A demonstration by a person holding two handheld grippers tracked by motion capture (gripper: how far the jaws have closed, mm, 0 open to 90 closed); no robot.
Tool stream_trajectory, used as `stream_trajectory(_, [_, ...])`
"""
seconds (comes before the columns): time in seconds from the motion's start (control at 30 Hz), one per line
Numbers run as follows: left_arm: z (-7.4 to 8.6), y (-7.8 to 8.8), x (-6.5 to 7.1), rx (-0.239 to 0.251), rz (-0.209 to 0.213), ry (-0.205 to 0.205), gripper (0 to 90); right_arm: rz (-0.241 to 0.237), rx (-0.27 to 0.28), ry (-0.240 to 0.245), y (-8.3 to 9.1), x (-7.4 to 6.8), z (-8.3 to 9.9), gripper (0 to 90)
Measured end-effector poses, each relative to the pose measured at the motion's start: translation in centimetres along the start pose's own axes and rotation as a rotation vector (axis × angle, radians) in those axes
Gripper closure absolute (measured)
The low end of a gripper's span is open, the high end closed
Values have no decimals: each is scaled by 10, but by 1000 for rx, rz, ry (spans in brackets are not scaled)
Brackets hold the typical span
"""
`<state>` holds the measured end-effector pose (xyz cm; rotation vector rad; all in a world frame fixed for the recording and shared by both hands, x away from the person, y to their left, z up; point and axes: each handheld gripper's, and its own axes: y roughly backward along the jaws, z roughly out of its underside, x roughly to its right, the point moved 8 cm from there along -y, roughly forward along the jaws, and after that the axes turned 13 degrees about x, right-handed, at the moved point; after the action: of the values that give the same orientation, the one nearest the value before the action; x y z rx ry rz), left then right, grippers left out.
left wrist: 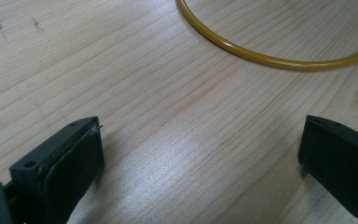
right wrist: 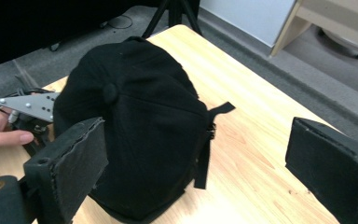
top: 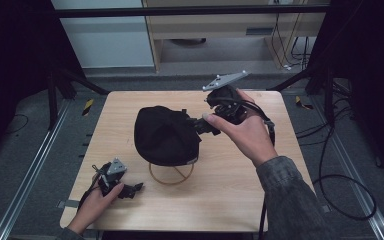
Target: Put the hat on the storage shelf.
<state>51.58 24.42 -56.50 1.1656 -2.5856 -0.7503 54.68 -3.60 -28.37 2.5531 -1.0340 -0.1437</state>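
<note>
Jaws released on both: right gripper point(top: 203, 125) beside black cap point(top: 166, 134); left gripper point(top: 136, 188) apart.

The person's right hand point(top: 245, 134) comes out of a grey, slightly mottled fabric sleeve point(top: 290, 192) with a plain cuff. The right gripper point(top: 206, 123) is a black, boxy tool topped by a grey three-cornered metal plate point(top: 224, 80) dotted with small holes, and a black cable point(top: 270, 127) trails from it. The left hand point(top: 96, 202) has a bare wrist, with a bit of grey cuff at the frame's edge. The left gripper point(top: 135, 188) is likewise black and bears a smaller grey three-cornered plate point(top: 115, 167). Up close, each jaw is a black rectangular block faced with a dark, rough-textured pad point(right wrist: 81, 161), with a small round screw hole point(left wrist: 29, 164) in its backing.
</note>
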Motion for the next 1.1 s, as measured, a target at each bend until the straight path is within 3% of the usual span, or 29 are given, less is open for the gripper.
stream_trajectory(0.2, [0, 0, 0, 1, 2, 1, 0, 23, -5, 12, 5, 3, 10, 55])
stream_trajectory(0.37, [0, 0, 0, 2, 2, 1, 0, 102, -23, 41, 10, 10, 21, 60])
stream_trajectory(0.53, [0, 0, 0, 2, 0, 0, 0, 107, -33, 44, 15, 10, 32, 54])
stream_trajectory(0.6, [0, 0, 0, 2, 1, 0, 0, 125, -46, 61, 17, 11, 39, 53])
stream_trajectory(0.9, [0, 0, 0, 3, 2, 2, 0, 150, -90, 39, 30, 23, 84, 64])
stream_trajectory(1.1, [0, 0, 0, 0, 3, -2, 0, 179, -76, 36, 42, 35, 102, 121])
